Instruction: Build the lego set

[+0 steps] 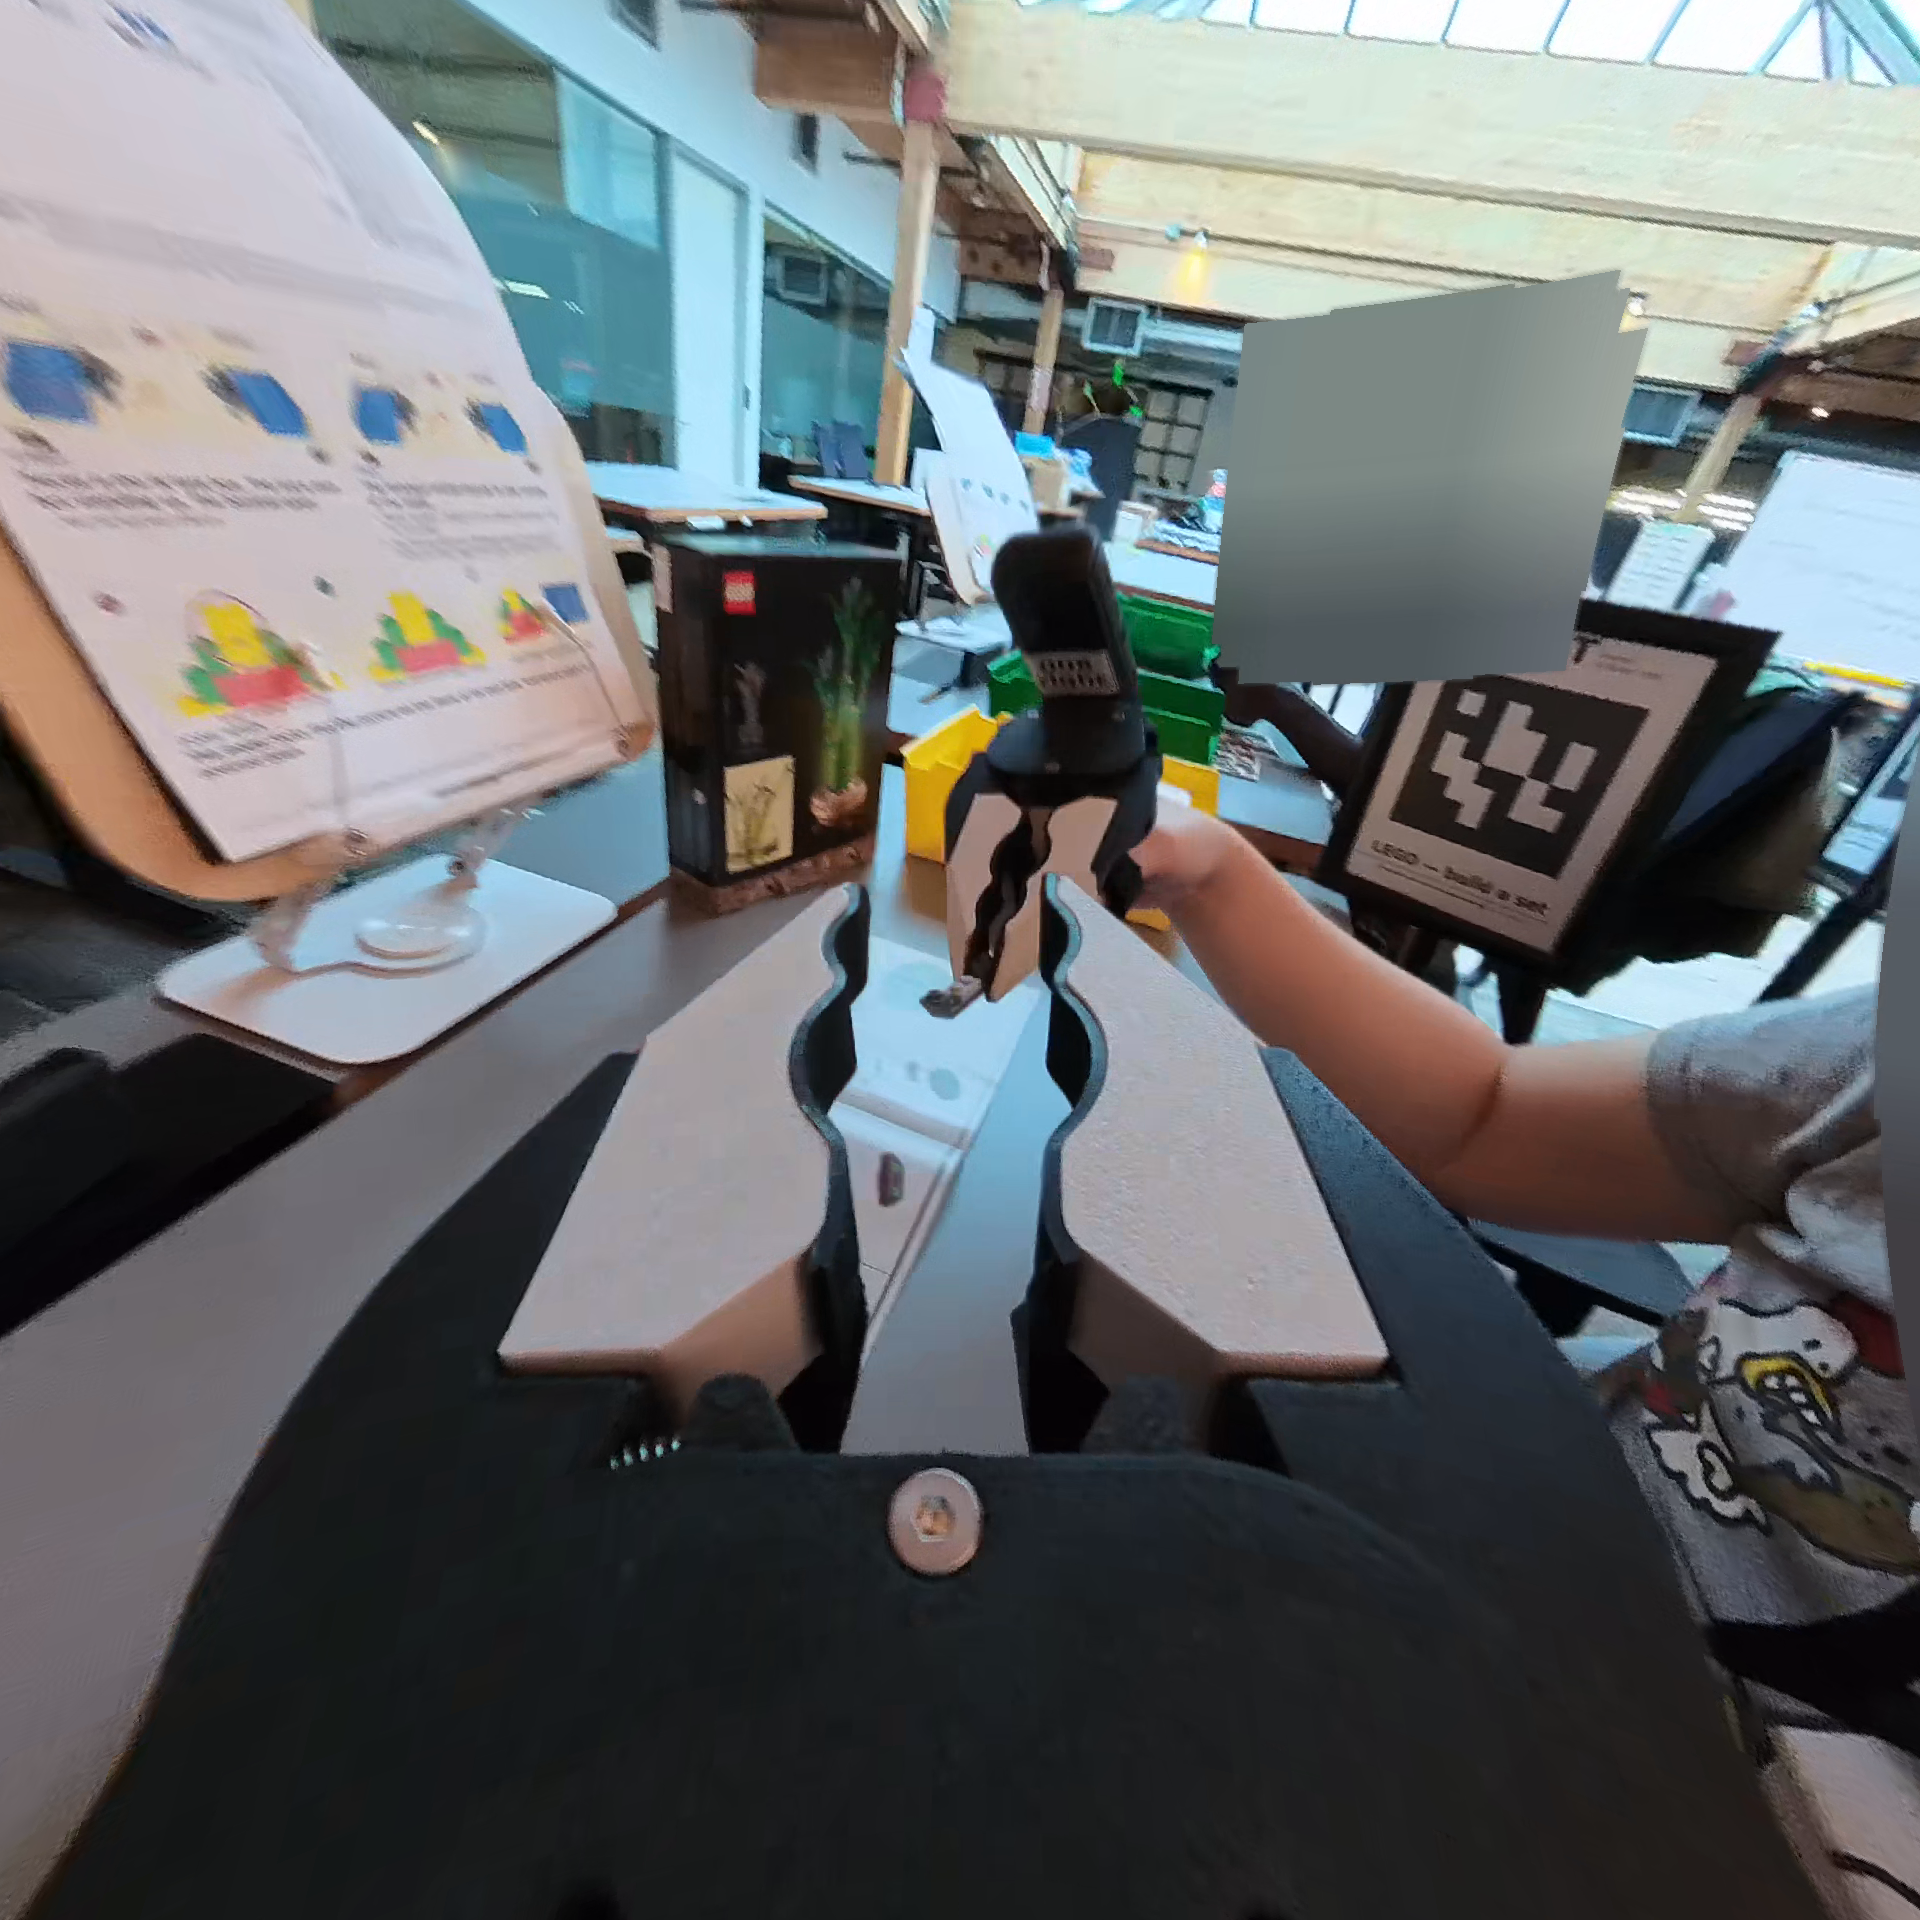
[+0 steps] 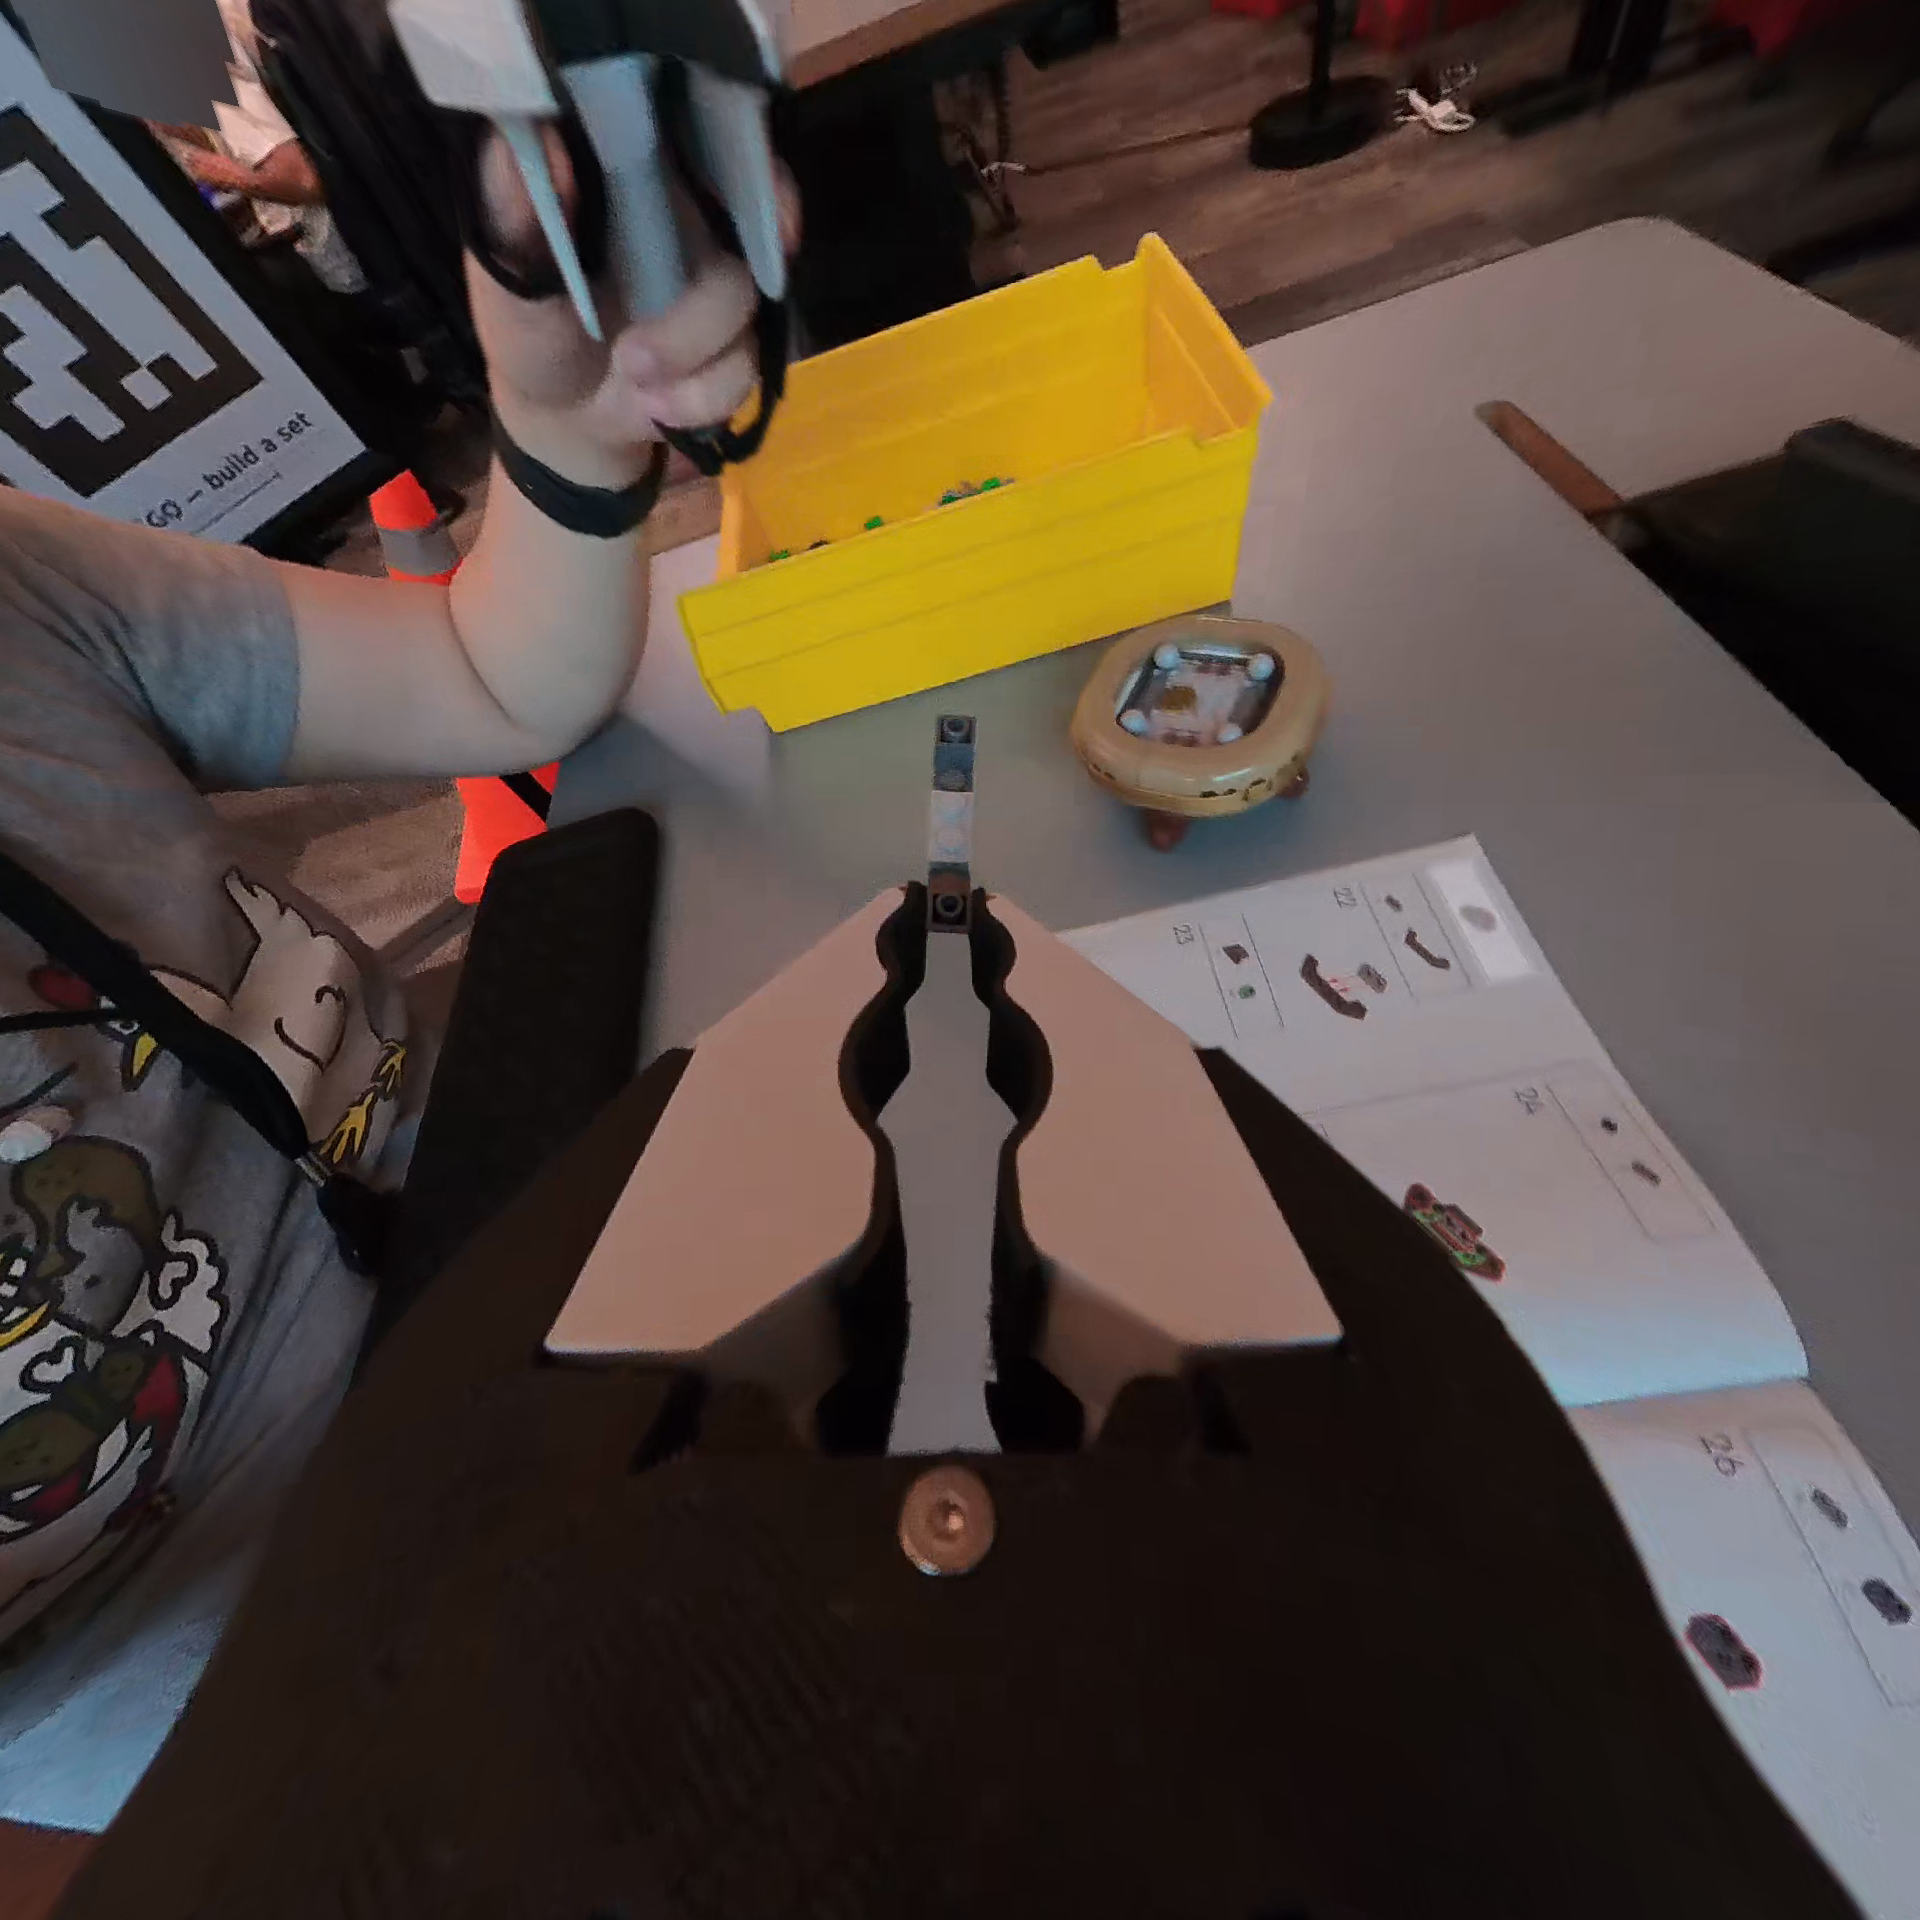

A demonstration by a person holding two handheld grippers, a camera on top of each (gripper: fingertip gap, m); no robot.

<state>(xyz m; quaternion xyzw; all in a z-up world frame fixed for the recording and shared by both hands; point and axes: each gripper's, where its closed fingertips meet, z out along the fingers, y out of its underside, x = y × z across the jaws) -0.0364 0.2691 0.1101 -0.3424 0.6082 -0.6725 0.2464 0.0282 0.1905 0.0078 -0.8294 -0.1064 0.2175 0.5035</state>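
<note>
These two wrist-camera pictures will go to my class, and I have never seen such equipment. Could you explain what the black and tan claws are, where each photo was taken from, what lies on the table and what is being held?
There is no robot here. A person holds a hand-operated black two-finger gripper with tan pads in each hand, and a camera on each looks along its fingers.

The left wrist view shows the left gripper, open and empty. Ahead of it is the right gripper, raised above the table.

The right wrist view looks down along the right gripper, shut on a thin grey and white strip of lego pieces.

On the grey table lie a yellow plastic bin with small pieces inside, a round tan lego pot on brown feet and an open white instruction booklet. A second instruction sheet on a stand and a black lego box stand farther back.
</note>
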